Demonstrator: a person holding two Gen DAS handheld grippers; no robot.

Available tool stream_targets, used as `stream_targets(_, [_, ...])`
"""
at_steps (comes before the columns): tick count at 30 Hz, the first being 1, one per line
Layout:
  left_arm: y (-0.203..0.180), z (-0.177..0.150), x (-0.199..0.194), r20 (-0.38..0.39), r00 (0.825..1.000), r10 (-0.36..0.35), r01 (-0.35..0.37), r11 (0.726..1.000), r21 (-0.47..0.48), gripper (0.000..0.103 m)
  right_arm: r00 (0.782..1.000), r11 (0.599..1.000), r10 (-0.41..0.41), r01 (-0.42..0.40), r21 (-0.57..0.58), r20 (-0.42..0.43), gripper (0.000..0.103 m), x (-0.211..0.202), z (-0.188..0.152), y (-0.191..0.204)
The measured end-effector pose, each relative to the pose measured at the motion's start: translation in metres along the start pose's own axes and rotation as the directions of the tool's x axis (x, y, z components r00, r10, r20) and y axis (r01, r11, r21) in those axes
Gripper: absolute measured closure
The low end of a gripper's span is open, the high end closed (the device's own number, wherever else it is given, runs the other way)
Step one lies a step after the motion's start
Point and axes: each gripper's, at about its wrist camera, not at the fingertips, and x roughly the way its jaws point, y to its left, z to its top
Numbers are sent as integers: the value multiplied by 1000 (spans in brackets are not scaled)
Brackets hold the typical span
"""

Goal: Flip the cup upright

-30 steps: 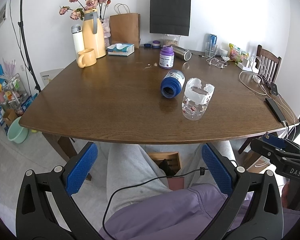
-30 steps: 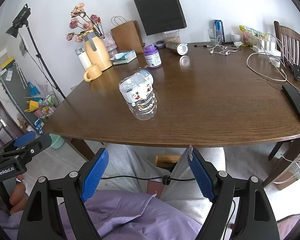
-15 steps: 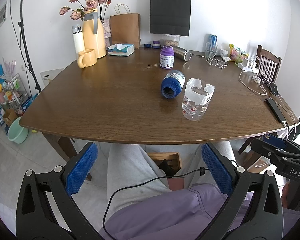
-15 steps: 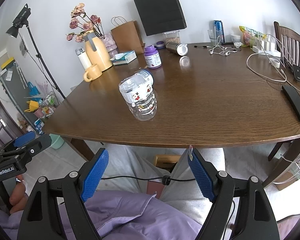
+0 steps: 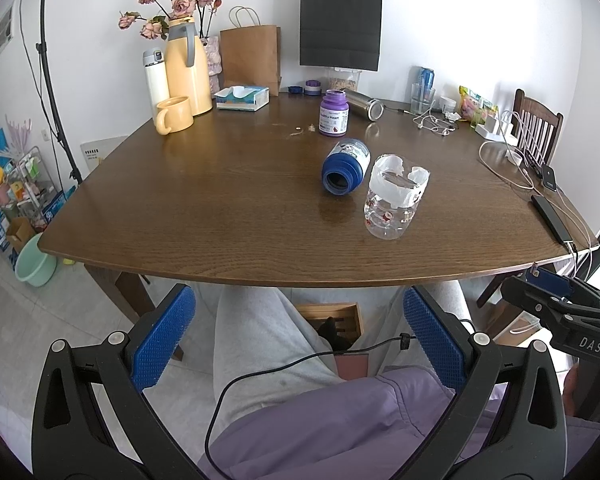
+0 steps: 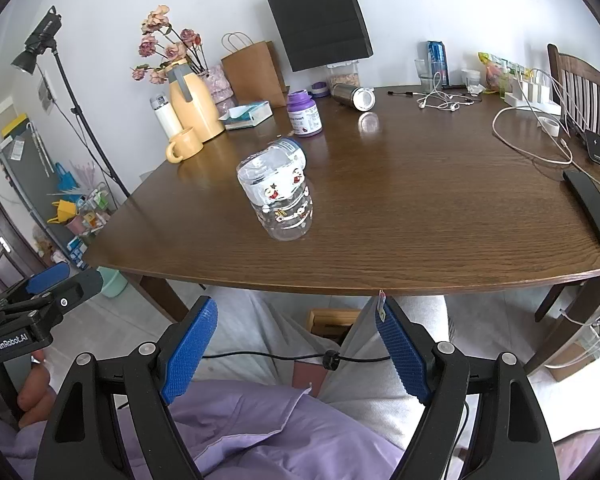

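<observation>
the blue-lidded cup (image 5: 346,165) lies on its side on the wooden table (image 5: 204,200), touching the clear plastic jar (image 5: 394,198). it looks light, rigid, and smooth, likely to roll; grip across its body. left gripper (image 5: 300,350) and right gripper (image 6: 296,354) both hang spread and empty.

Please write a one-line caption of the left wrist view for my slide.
Open left gripper held low before the wooden table, where a blue cup lies on its side beside a clear plastic jar.
</observation>
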Motion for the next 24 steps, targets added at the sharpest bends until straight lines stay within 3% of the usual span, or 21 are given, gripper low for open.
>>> stream_targets(24, [-3,-11,7,-14,1000,-7,7,1000,-1,0,1000,1000,2,-2,-3,-6,18,4,-2,1])
